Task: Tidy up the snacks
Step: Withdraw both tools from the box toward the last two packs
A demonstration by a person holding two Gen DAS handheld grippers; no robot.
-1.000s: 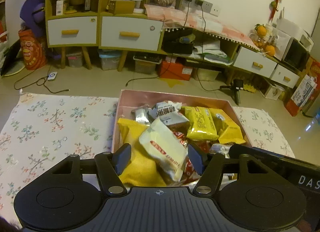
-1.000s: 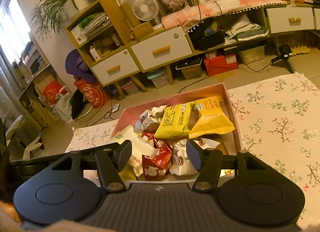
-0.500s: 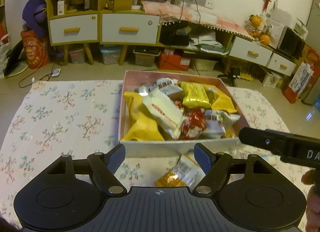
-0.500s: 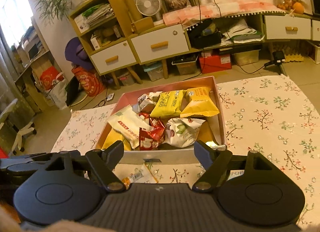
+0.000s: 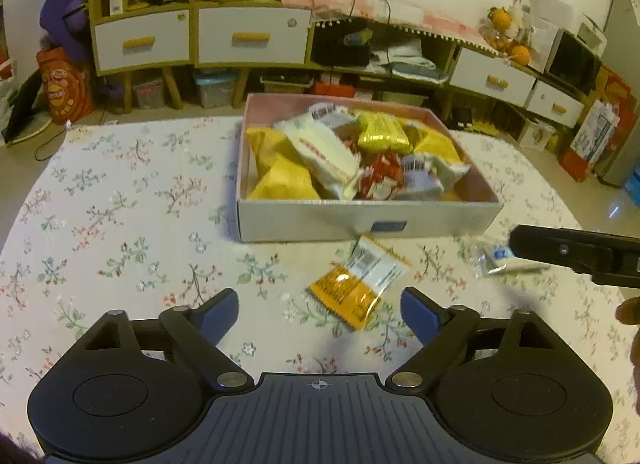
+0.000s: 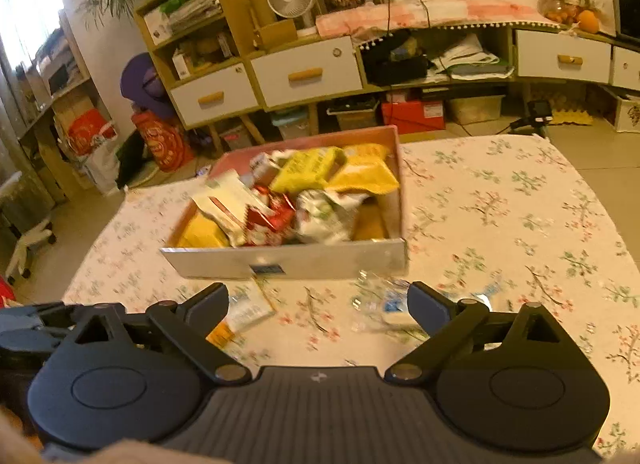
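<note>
Left wrist view shows the flowered surface (image 5: 120,204), then the snack-filled box (image 5: 360,220), then the orange packet (image 5: 356,284) lying before it. Left claw (image 5: 318,314) has just been opening wide, empty; right claw (image 6: 318,304) too, near the clear packet (image 6: 384,304). Better to lower straight, one finger on each side of packet.

A pink-lined box (image 5: 360,220) heaped with snack packets (image 5: 320,152); an orange packet (image 5: 358,284) and clear packet (image 6: 384,304) lie before it.
</note>
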